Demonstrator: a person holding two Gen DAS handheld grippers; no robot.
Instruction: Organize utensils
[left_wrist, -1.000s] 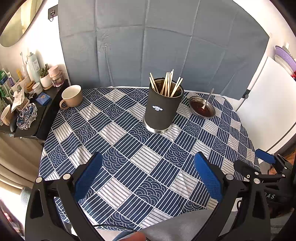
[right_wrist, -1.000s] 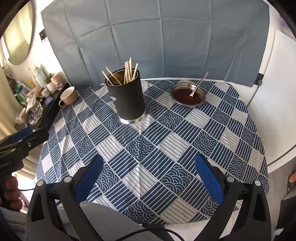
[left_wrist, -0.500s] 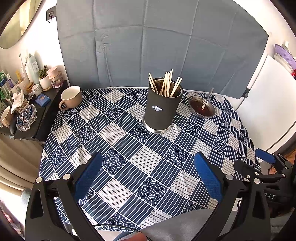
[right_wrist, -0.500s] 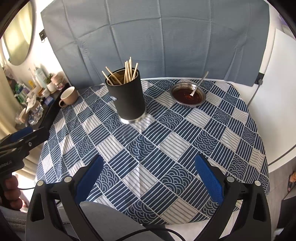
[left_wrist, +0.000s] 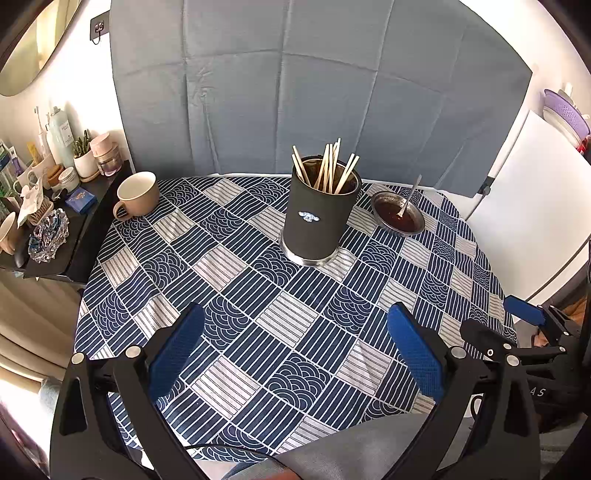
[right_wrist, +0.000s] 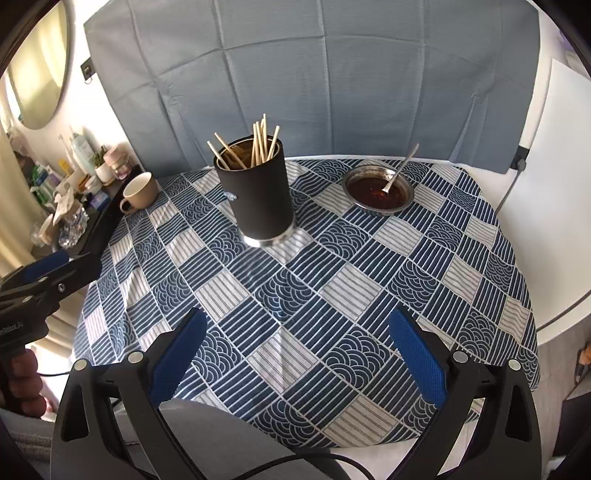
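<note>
1. Wooden chopsticks (left_wrist: 327, 168) stand bunched in the black holder (left_wrist: 319, 218), ahead of the left gripper (left_wrist: 295, 350) and well apart from it.
2. Both the left and the right gripper (right_wrist: 297, 350) are spread wide, holding nothing, above the near edge of the checked tablecloth (right_wrist: 295, 295).
3. The spoon (right_wrist: 400, 166) leans in the sauce bowl (right_wrist: 378, 190), ahead and right of the right gripper.
4. Likely step: fetch that spoon. Pinch the bare upper handle, lift straight up, let sauce drip, avoid tipping the bowl.
</note>
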